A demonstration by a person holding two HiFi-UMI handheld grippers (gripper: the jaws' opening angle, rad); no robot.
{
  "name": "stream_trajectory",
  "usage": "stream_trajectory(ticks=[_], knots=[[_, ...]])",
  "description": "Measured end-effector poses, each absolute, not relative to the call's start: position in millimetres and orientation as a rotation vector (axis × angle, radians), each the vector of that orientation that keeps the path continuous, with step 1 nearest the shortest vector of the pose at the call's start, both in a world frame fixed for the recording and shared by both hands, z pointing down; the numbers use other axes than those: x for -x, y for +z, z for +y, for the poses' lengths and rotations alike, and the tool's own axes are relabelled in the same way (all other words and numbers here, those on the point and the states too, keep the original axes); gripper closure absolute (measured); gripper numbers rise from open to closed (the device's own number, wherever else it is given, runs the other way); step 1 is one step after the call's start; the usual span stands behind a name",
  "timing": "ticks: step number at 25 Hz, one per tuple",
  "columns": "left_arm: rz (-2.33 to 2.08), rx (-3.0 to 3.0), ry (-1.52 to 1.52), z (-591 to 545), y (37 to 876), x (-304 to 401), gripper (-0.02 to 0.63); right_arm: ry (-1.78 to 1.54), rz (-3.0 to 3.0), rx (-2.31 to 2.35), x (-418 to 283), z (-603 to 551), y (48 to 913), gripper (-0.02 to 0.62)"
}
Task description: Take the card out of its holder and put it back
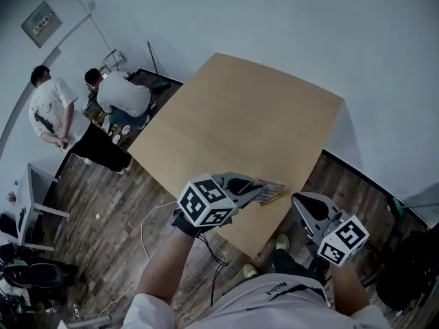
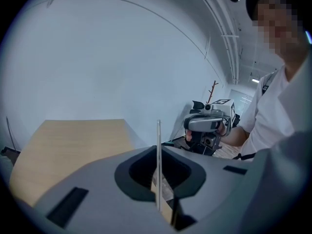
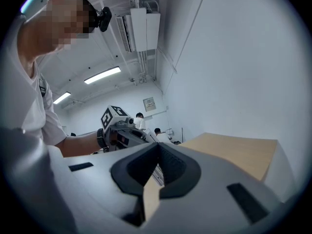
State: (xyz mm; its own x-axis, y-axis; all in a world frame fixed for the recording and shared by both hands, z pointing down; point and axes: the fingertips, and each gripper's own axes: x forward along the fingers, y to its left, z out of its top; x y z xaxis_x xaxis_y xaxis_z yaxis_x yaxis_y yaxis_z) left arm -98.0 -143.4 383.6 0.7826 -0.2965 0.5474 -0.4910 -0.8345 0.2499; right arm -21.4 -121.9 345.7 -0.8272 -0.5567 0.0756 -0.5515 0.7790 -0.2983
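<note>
Pale plain walls point(image 1: 274, 19), dark wood-plank floor point(image 1: 103, 204), square light-wood surface point(image 1: 240, 115) seen cornerwise. Two people point(image 1: 51, 105) by the far-left wall, white desk point(image 1: 34, 190) nearby. Ceiling strip lights point(image 3: 102, 75) lit.

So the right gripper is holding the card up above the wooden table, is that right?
Not quite. It is the left gripper that holds the card up above the wooden table. The left gripper view shows the thin card edge-on, pinched between its jaws. The right gripper is shut with nothing in it.
</note>
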Motion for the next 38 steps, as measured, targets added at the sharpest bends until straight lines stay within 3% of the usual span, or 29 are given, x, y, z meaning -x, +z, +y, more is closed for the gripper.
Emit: stream_trajectory(ticks=[18, 38], knots=[[-0.572, -2.591, 0.73, -118.4, 389.0, 108.0, 0.58, -0.447, 2.943, 0.941, 32.6, -94.2, 339.3, 0.581], [-0.485, -2.384, 1.112, -180.9, 542.4, 88.5, 0.58, -0.694, 2.886, 1.006, -13.9, -149.6, 408.5, 0.581]])
